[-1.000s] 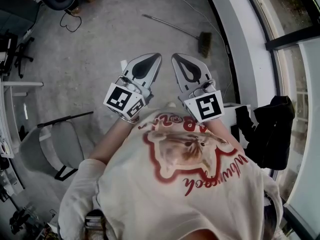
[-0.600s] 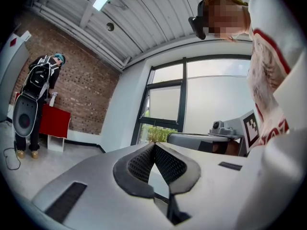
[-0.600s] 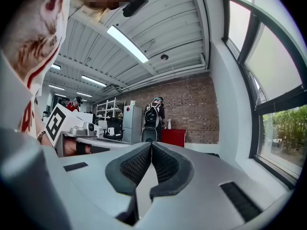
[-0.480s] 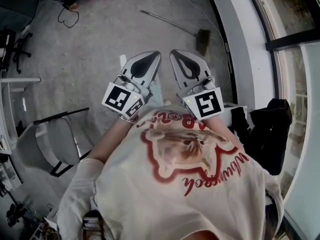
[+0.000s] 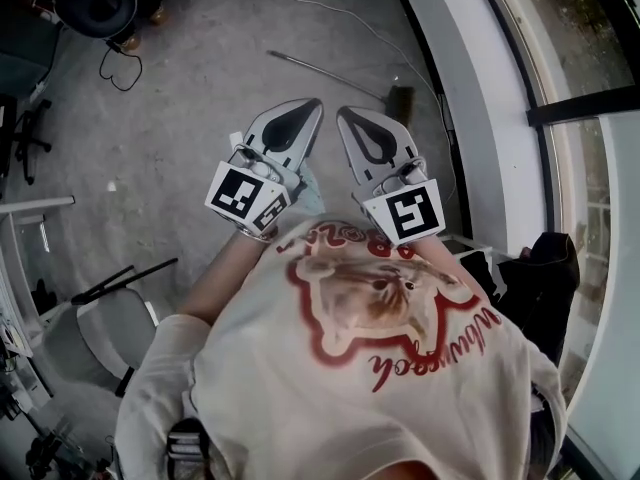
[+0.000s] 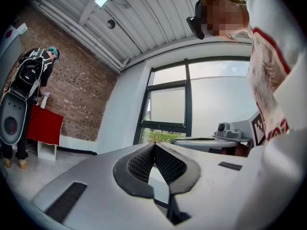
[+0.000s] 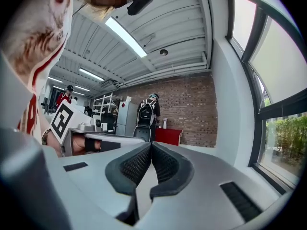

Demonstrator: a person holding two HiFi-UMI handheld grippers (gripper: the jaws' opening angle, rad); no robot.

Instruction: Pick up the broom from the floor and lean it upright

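Broom: lies flat on the floor, ahead of both grippers and well apart from them; brush end near the white window ledge.
Left gripper: fingers closed tip to tip, nothing between them.
Right gripper: same, fingers pressed together, empty.
Handling (est.): light, long, stiff. Brush end likely heavier, so it'd swing if taken at the far tip.
Grip spot: handle approx. mid-length or a bit toward the brush; 2nd gripper higher up to steady it while tilting upright.
Handle: thin, round, pale; prob. metal w/ smooth finish, though too small to be sure. Could roll or slip in a pinch.
Brush head: dark, compact block; bristles presumably soft.
Pads: dark, mesh-textured, set in smooth grey shells; should bite OK on a slick pole.
Floor: rough grey concrete.
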